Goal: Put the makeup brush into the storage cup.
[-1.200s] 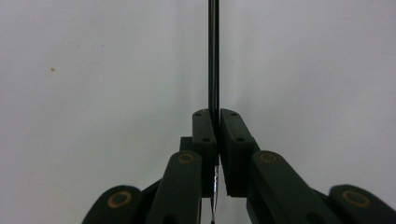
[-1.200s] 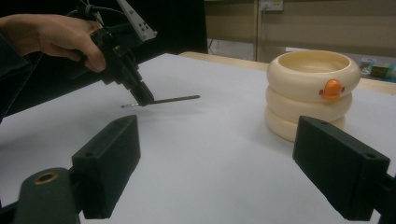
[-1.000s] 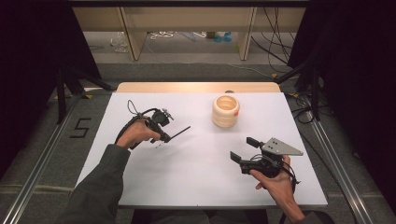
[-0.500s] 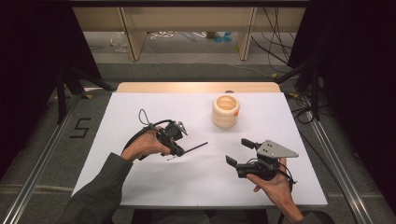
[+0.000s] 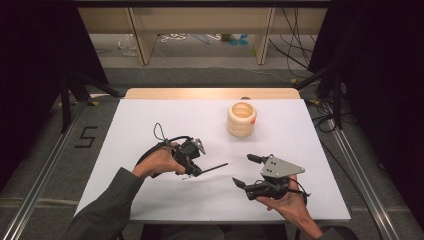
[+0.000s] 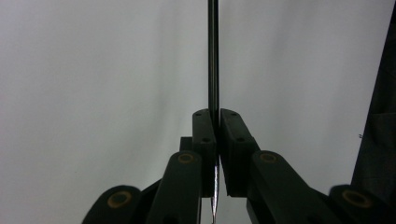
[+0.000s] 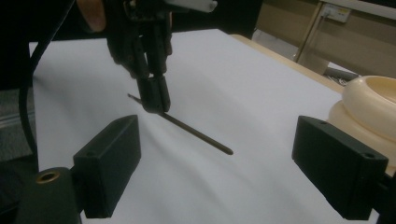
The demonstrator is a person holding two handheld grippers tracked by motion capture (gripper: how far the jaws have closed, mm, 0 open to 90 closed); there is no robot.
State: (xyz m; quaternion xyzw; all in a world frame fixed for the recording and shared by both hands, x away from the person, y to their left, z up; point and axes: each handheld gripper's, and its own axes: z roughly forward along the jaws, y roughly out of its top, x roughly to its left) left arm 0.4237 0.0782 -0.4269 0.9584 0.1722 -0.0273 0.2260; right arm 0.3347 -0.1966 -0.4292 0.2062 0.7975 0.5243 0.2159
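Observation:
My left gripper (image 5: 194, 169) is shut on a thin dark rod (image 5: 214, 166), which sticks out level to the right just above the white table (image 5: 150, 120). In the left gripper view the rod (image 6: 213, 56) runs straight up between the closed jaws of that gripper (image 6: 217, 116). My right gripper (image 5: 246, 170) stands open to the right of the rod's tip, with nothing between its fingers. From the right gripper view, its own gripper (image 7: 219, 140) frames the rod (image 7: 201, 135), whose free end points at the gap; the left gripper (image 7: 156, 100) pinches the far end.
A stack of cream rings (image 5: 241, 119) stands on the table behind the right gripper and shows at the right edge as cream rings (image 7: 369, 107). A wooden strip (image 5: 210, 93) borders the table's far side. Shelving and cables lie beyond.
The left gripper has carried the rod toward the person and to the right, closer to the right gripper. The right gripper has barely shifted.

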